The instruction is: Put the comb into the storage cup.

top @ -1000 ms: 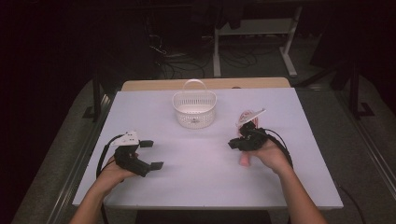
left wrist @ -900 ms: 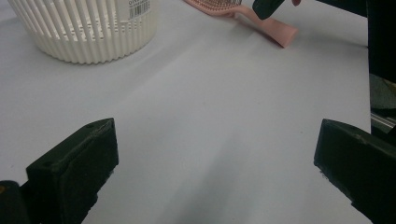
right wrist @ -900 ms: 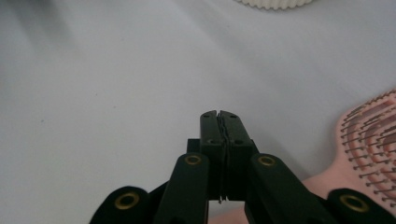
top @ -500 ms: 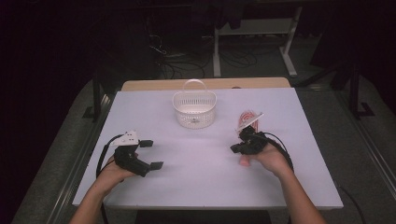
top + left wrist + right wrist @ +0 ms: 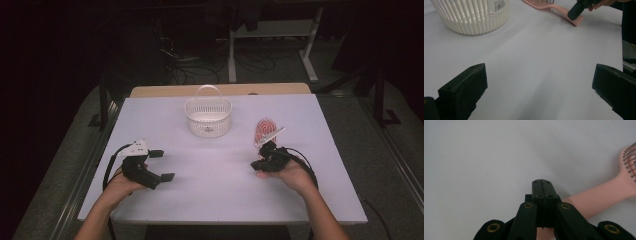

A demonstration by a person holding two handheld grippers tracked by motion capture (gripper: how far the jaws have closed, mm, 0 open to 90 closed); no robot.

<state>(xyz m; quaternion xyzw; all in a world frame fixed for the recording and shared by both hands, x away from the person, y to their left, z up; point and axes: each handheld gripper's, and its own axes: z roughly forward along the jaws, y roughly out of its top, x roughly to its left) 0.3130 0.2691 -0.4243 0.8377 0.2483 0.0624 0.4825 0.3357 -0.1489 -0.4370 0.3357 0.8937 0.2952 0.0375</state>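
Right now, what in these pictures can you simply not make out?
- Whether the right gripper pinches the pink hairbrush: in the right gripper view its shut jaws cover the handle end.
- The brush's bristle head: cut off by the right edge there, and tiny in the high view.
- Inside of the white basket: too small in the high view; top cropped in the left gripper view.
- Basket label print: blurred.

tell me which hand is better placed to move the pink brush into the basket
Right. The right gripper sits at the pink brush handle, its jaws pressed together above it. The left gripper rests open on the far side of the table, away from brush and basket.
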